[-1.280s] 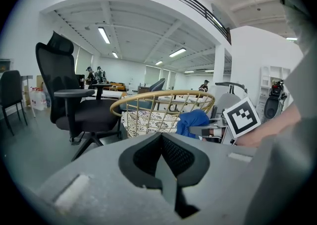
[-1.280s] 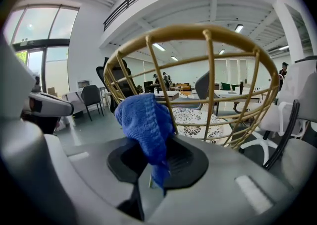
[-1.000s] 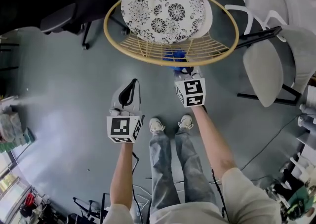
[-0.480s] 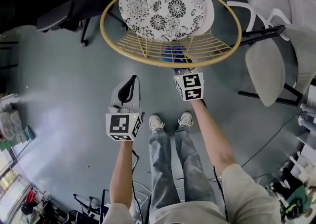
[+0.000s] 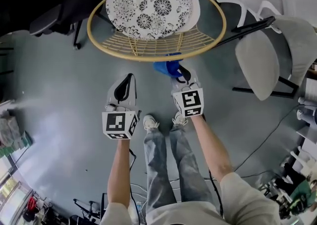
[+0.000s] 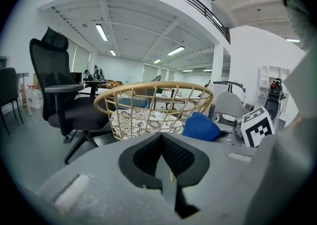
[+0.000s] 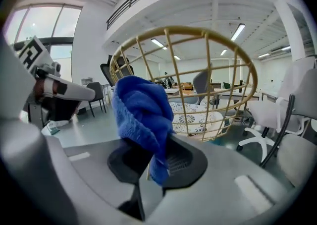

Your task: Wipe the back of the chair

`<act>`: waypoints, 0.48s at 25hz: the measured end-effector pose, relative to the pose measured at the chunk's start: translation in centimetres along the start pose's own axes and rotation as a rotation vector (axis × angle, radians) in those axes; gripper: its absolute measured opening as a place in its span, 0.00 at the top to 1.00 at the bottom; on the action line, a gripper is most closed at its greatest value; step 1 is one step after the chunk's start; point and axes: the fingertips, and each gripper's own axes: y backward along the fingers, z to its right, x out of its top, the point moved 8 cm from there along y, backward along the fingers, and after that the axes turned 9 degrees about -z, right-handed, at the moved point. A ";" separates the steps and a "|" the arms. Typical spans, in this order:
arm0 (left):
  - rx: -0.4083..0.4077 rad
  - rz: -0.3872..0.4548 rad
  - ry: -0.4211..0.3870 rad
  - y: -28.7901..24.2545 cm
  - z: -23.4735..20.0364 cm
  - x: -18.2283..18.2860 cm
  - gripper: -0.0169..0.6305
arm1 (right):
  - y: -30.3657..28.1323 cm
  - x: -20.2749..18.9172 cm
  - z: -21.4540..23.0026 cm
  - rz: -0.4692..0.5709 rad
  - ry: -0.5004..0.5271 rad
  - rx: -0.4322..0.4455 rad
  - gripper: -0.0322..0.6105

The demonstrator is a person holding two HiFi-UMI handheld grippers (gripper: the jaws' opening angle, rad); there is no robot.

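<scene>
Head view, looking steeply down: a person's shoes stand on the grey floor, with both arms stretched forward. Just ahead, the left gripper hangs with its jaws pressed together and nothing between them. Beside it, the right gripper is clamped on a bunched blue cloth. Beyond the cloth stands the round wicker chair. Its golden rim and spoked back face the person, and a black-and-white patterned cushion lies on the seat. A second ago the cloth sat under the rim, at the spokes. Now it has drawn back toward the person and hangs near the rim but clear of it. This looks like a pause between strokes or the end of wiping, and the cloth would have to return to the back to wipe more. Grey office chairs stand farther off, toward the floor's right edge.
</scene>
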 end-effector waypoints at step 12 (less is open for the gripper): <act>-0.022 0.017 -0.013 -1.7 3.7 0.2 0.97 | 7.6 3.4 1.0 0.187 0.062 -0.037 0.86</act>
